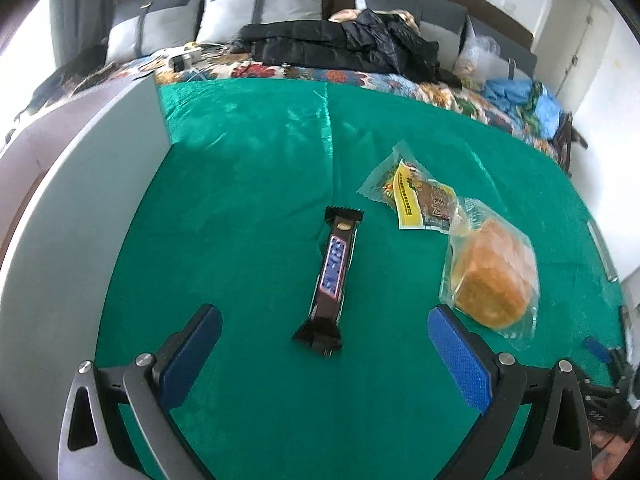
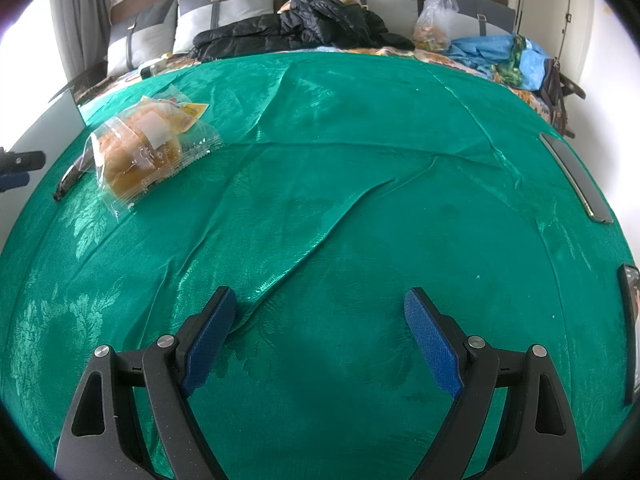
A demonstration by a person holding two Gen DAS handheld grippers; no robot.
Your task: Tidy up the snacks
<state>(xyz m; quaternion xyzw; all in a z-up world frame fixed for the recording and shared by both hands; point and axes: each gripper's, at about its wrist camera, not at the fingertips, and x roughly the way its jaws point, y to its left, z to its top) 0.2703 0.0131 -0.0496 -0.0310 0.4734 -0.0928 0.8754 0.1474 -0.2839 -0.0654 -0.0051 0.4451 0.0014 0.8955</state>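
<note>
A dark Snickers bar (image 1: 334,270) lies lengthwise on the green cloth (image 1: 248,168), straight ahead of my open left gripper (image 1: 325,320); its near end sits between the fingertips. A bun in a clear wrapper (image 1: 494,276) lies just right of my right finger. A yellow-labelled clear snack packet (image 1: 408,192) lies behind it. In the right wrist view the bun (image 2: 140,152) and the yellow packet (image 2: 188,110) lie far left, with the bar's edge (image 2: 68,178) beside them. My right gripper (image 2: 320,306) is open and empty over bare cloth (image 2: 360,160).
A white panel (image 1: 80,208) borders the cloth on the left. Behind is a bed with a black jacket (image 1: 344,46), grey pillows, a plastic bag (image 2: 434,20) and blue fabric (image 2: 488,50). A phone-like slab (image 2: 576,176) lies at the cloth's right edge.
</note>
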